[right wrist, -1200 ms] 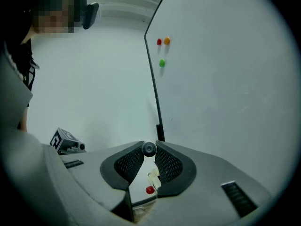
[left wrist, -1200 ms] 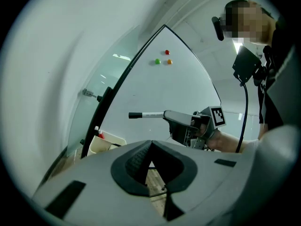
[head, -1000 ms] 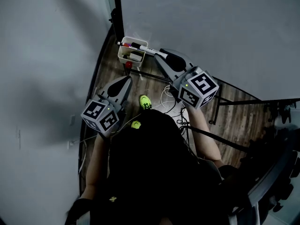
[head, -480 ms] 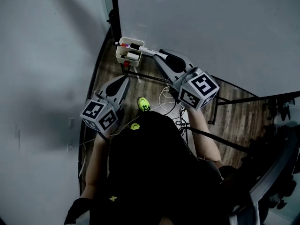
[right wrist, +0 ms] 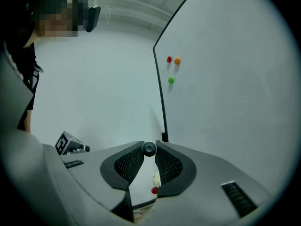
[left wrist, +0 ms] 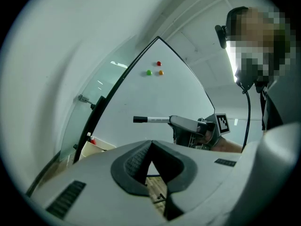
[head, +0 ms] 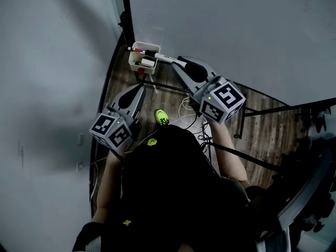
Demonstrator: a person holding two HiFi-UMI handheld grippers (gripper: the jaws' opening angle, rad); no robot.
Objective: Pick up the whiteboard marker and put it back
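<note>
**While marker nears its box**

Marker (head: 163,57): clamped level in our right gripper (head: 177,62), cap over the box (head: 134,60) at its right rim, barely advanced this past second. Left gripper (head: 142,88): fingers together, empty. We judge lowering and release remain.

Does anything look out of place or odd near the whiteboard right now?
Only the white whiteboard marker with a black cap: it is clamped level in the right gripper, its cap reaching over the small white pen box instead of lying in it. Nothing looks spilled or damaged.
</note>
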